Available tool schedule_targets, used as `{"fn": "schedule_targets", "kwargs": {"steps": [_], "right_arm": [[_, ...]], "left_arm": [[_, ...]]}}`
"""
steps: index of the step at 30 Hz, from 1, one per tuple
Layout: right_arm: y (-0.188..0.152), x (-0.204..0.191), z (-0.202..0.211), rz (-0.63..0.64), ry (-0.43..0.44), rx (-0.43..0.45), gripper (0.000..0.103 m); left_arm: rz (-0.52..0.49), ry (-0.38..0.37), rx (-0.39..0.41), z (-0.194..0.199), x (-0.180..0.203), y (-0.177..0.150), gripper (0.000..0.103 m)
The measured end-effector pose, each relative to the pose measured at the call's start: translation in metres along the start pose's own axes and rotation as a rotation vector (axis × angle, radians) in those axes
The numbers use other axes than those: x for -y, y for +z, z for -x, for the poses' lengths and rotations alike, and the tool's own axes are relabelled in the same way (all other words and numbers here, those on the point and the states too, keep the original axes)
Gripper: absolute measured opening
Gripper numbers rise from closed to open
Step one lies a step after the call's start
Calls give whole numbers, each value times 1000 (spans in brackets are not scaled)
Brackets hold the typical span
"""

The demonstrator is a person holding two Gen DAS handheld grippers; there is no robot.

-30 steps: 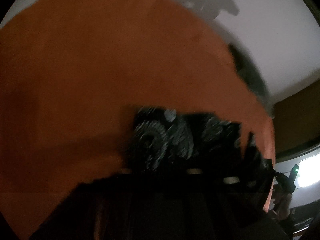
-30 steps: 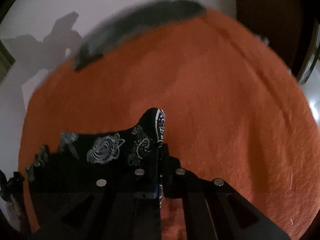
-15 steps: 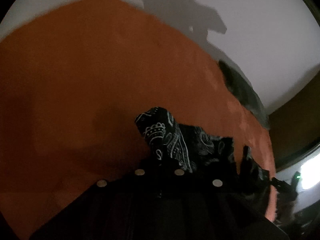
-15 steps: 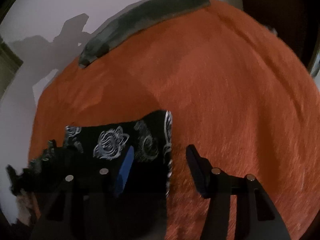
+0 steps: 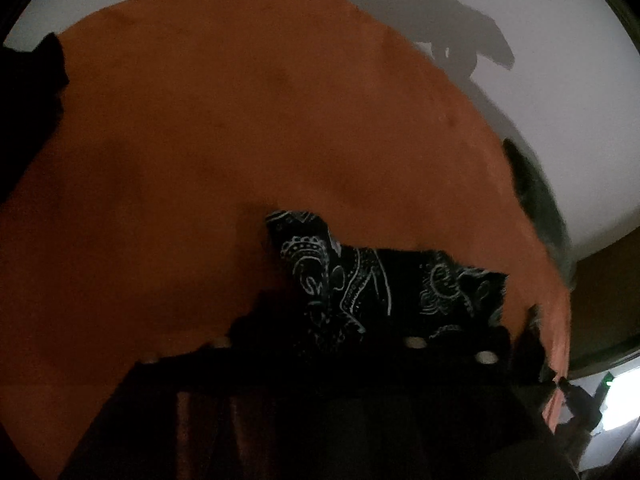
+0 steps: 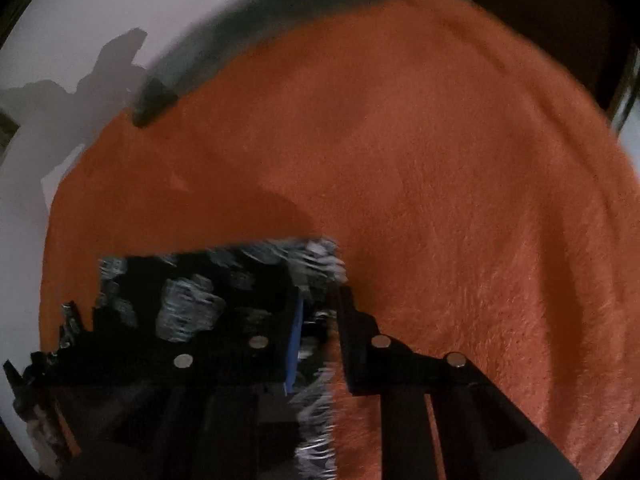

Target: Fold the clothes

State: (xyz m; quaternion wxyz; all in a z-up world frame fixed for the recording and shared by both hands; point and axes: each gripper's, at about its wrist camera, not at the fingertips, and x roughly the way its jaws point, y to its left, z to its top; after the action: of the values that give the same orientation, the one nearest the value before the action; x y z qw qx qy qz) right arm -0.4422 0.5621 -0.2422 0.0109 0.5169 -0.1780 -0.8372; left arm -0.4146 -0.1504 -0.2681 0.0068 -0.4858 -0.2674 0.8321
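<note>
Pinching nothing that I can make out, the right claw (image 6: 320, 320) stands with its two fingers a little apart, straddling the near right edge of a black cloth with a pale paisley print (image 6: 192, 300); one finger, its blue pad showing, rests over the cloth and the other sits just off its edge on the orange blanket (image 6: 460, 208). On the other side the left claw (image 5: 316, 328) is so dark that I cannot tell whether it is spread or pressed together, though a corner of the printed cloth (image 5: 320, 264) rises up right at its tip, so it may well be gripping there. The cloth lies flat on the blanket with a straight far edge, which looks to me like a fold under way or just laid down. Any next move calls for both corners held evenly. Farther off, a dark grey garment (image 6: 260, 40) lies along the blanket's far rim, against the white surface (image 6: 100, 8) beyond.
</note>
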Motion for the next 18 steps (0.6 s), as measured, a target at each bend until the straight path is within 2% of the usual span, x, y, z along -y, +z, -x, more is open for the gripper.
{"fn": "schedule_targets", "kwargs": {"steps": [3, 4, 5, 6, 8, 9, 12, 14, 17, 18], "right_arm": [[-6, -76, 2, 173, 93, -25, 16], [-8, -101, 3, 231, 123, -34, 22], [-10, -127, 4, 289, 154, -42, 38], [-12, -152, 4, 347, 185, -50, 43], [-18, -203, 1, 455, 241, -79, 45], [-27, -228, -14, 495, 250, -113, 45], [-51, -295, -58, 608, 224, -175, 45], [-63, -327, -92, 636, 178, -231, 45], [-71, -342, -130, 634, 126, -316, 44], [-72, -345, -137, 635, 109, -320, 44]], "left_arm": [[-18, -24, 31, 13, -5, -12, 53], [-26, -33, 42, 17, -5, -16, 54], [-37, -45, 39, 17, -5, -20, 55], [-48, -57, 35, 18, -6, -24, 55], [-60, -60, 5, 12, -3, -30, 55], [-69, -61, -4, 8, -2, -33, 55], [-95, -64, -30, -2, 1, -42, 55], [-109, -65, -32, -3, 3, -45, 55], [-106, -87, -23, -4, 2, -46, 55], [-101, -96, -19, -4, 0, -46, 55]]}}
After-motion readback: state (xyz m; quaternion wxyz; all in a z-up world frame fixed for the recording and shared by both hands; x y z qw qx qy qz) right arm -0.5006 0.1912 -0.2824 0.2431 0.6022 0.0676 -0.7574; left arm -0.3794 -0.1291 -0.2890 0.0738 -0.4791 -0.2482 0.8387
